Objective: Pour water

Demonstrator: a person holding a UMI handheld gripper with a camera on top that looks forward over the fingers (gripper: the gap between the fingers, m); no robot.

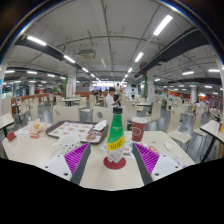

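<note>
The approach is in hand: a green plastic bottle (116, 140) with a yellow-green label stands on a red coaster (115, 162) at lower centre of the frame, on the pale bench (55, 150). The fingers (112, 158) are spread wide, the bottle between them, ungripped. Next, closing squarely on its smooth round body.

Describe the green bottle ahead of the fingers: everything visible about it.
The bottle looks like clear green plastic with a pale cap and a yellow-green label low on its body. It stands upright on a round red coaster on the pale table, centred just ahead of the open gripper. The pink-padded fingers flank it without touching. How full it is cannot be told.
</note>
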